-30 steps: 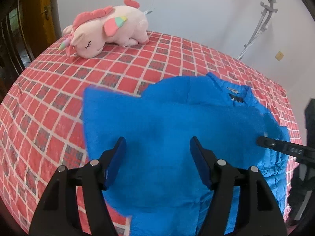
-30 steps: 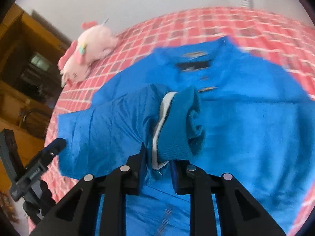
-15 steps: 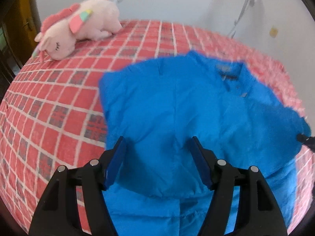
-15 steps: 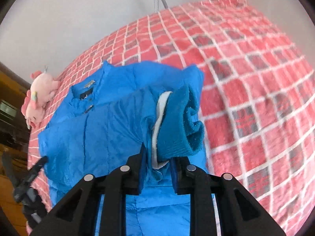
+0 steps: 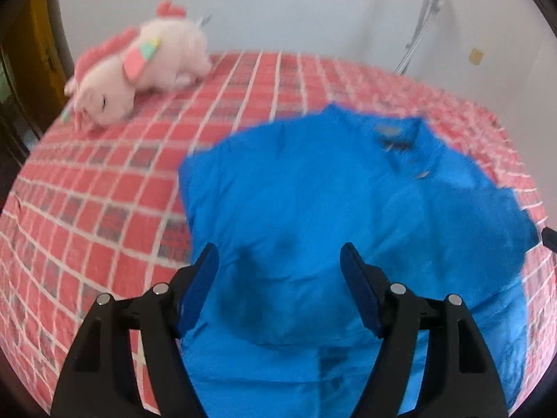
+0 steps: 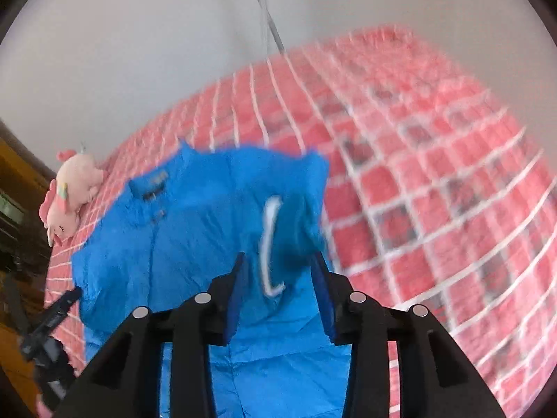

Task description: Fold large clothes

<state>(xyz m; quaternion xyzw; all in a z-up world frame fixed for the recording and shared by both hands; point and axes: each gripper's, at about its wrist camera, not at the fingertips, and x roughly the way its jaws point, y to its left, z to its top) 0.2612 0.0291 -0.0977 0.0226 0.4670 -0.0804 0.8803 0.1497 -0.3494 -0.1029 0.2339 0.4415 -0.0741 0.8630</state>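
Observation:
A large blue jacket [image 5: 313,216] lies on the red checked bedspread [image 5: 104,181], collar toward the wall. It also shows in the right wrist view [image 6: 195,244]. My left gripper [image 5: 278,261] is open and empty, low over the jacket's folded-in left part. My right gripper [image 6: 278,261] has its jaws apart. The knit sleeve cuff [image 6: 289,230] with its white edge sits between and just beyond them, blurred by motion. The sleeve lies folded across the jacket's right side.
A pink plush unicorn [image 5: 139,66] lies at the far left of the bed near the wall. It also shows in the right wrist view [image 6: 69,202]. A metal rod [image 5: 417,21] leans in the wall corner. Wooden furniture [image 6: 14,181] stands left of the bed.
My right gripper carried the cuff across the jacket to its right side and has now opened, letting the cuff go. My left gripper stayed open and shifted over the jacket.

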